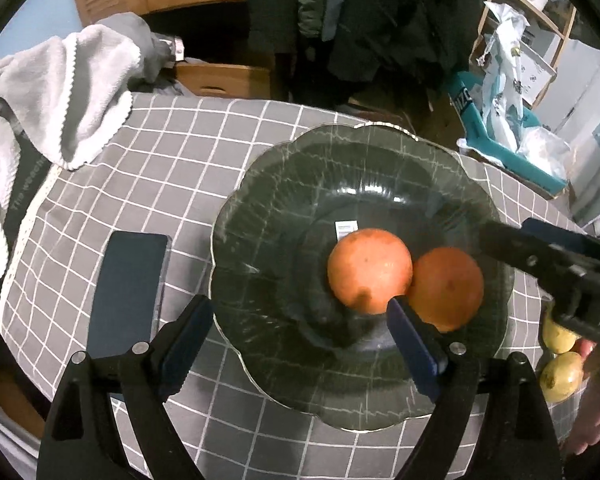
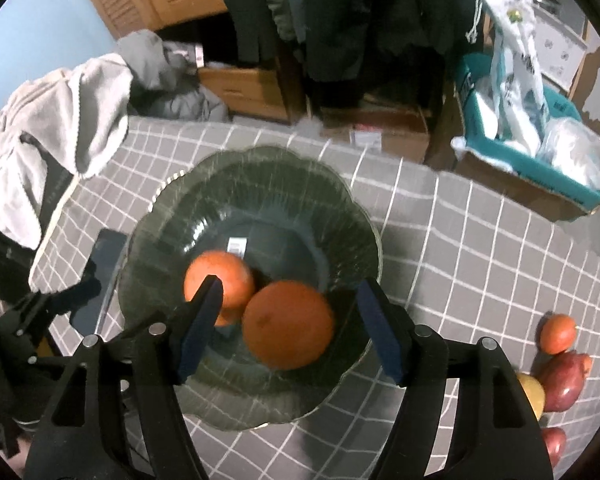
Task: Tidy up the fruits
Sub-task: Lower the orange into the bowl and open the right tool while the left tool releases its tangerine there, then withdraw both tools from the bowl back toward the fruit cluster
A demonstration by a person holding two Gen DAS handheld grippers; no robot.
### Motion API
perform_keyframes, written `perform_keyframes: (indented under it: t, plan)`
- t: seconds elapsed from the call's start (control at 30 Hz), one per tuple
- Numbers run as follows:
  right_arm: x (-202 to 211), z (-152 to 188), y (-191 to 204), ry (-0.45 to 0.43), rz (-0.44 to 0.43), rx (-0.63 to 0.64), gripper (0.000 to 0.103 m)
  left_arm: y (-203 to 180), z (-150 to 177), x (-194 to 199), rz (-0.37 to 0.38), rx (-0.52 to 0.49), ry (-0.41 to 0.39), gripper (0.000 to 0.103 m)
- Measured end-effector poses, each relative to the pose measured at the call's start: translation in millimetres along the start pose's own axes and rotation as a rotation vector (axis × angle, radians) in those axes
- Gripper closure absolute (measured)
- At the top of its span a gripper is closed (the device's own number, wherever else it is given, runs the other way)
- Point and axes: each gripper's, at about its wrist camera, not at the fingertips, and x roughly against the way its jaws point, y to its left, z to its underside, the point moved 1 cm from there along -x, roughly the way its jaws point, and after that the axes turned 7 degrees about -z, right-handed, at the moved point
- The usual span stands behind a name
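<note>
A dark glass bowl (image 1: 268, 216) with a scalloped rim stands on the grey checked tablecloth (image 1: 148, 168). Two oranges lie side by side in it, the left one (image 1: 370, 270) touching the right one (image 1: 446, 288). My left gripper (image 1: 300, 312) hovers open over the bowl's near side with nothing between its fingers. In the right wrist view my right gripper (image 2: 289, 286) is open above the bowl (image 2: 260, 184). The nearer orange (image 2: 288, 330) sits below and between its fingers with gaps on both sides. The other orange (image 2: 220, 280) is partly behind the left finger.
Loose fruit lies on the cloth at the right: a small orange (image 2: 558, 332), a red fruit (image 2: 566, 380), a yellow one (image 2: 534, 396). A dark phone (image 1: 128, 288) lies left of the bowl. A grey towel (image 1: 60, 92) is at the far left, a teal box (image 2: 540, 168) beyond the table edge.
</note>
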Motion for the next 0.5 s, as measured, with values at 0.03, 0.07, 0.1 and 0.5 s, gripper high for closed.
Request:
perform_keyframes:
  t: [0.03, 0.07, 0.1, 0.5]
  plan:
    - [2, -1, 0, -0.006, 0.007, 0.002, 0.031, 1, -1, 3, -0.003, 0.001, -0.007, 0.013]
    - [6, -1, 1, -0.016, 0.017, 0.007, 0.031, 2, -1, 6, -0.004, 0.001, -0.016, 0.013]
    - [10, -2, 1, -0.027, 0.028, 0.013, 0.03, 3, -1, 9, -0.007, 0.0, -0.026, 0.013]
    - [73, -4, 8, -0.197, 0.106, 0.057, 0.021, 3, -6, 60, 0.035, -0.008, -0.183, 0.013]
